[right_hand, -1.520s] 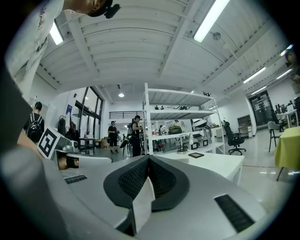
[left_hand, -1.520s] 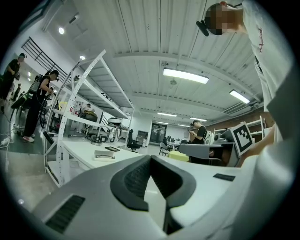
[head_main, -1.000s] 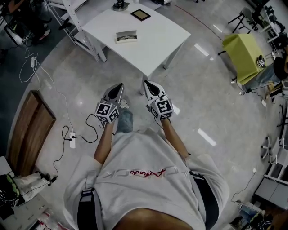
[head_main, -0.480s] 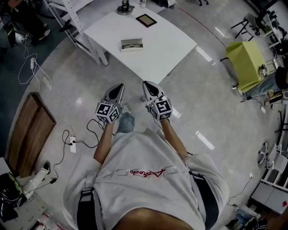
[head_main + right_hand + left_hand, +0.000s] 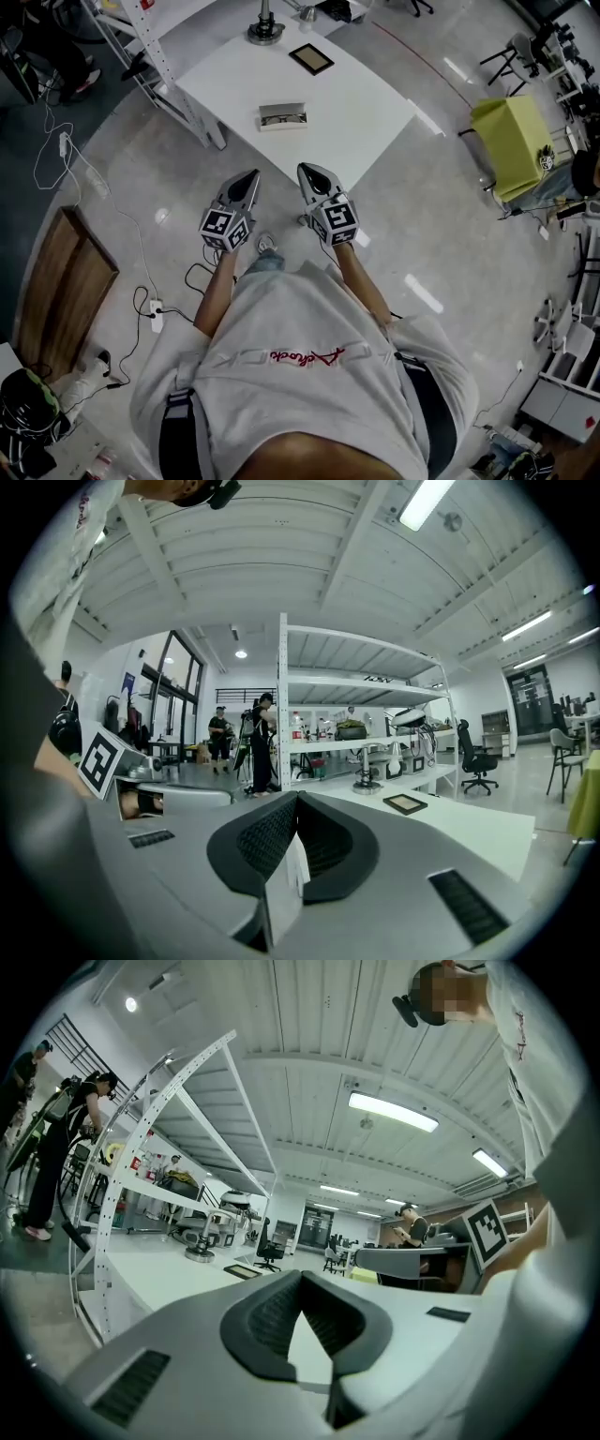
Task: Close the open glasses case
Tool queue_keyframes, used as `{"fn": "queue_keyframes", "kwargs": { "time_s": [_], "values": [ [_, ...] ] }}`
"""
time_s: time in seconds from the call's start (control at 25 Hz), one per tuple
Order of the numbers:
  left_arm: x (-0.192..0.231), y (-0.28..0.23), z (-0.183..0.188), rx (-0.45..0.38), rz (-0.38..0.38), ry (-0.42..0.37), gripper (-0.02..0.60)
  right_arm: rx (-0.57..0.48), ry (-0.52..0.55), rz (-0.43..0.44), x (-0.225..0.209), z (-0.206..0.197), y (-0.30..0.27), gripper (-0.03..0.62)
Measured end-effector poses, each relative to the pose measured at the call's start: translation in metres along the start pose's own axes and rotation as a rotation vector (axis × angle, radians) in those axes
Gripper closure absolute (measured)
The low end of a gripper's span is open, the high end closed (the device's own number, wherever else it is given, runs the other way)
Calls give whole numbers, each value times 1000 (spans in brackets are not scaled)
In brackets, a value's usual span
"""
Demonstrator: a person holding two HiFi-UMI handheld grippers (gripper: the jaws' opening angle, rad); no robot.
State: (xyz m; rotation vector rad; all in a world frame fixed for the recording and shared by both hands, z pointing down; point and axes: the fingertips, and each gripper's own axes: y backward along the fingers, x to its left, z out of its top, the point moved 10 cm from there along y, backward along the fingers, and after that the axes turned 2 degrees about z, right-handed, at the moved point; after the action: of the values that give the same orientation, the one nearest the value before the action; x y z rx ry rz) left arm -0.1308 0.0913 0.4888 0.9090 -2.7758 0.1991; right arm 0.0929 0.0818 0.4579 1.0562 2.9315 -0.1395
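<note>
In the head view, the open glasses case (image 5: 283,115) was seen on the white table (image 5: 366,103), well apart from the left gripper (image 5: 249,175) and the right gripper (image 5: 309,170); the small rectangular case could be pushed along the smooth top by hard grey tips. In the left gripper view, the ribbed dark pads (image 5: 267,1316) were found closed together, with nothing held; in the right gripper view, the same was seen.

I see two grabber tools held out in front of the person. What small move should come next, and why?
Probably a step forward toward the white table. The open glasses case lies on it, and the left gripper and right gripper, both shut and empty, are held level well short of the case, too far away to push its lid down.
</note>
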Motion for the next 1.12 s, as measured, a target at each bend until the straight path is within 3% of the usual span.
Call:
{"fn": "queue_keyframes", "kwargs": {
  "time_s": [0.56,1.12],
  "values": [
    [81,-53,12,19,-54,16,558,28,14,-45,-23,0,-85,574],
    [90,-72,-1,68,-75,35,558,76,-17,-86,-44,-16,-91,574]
  ]
}}
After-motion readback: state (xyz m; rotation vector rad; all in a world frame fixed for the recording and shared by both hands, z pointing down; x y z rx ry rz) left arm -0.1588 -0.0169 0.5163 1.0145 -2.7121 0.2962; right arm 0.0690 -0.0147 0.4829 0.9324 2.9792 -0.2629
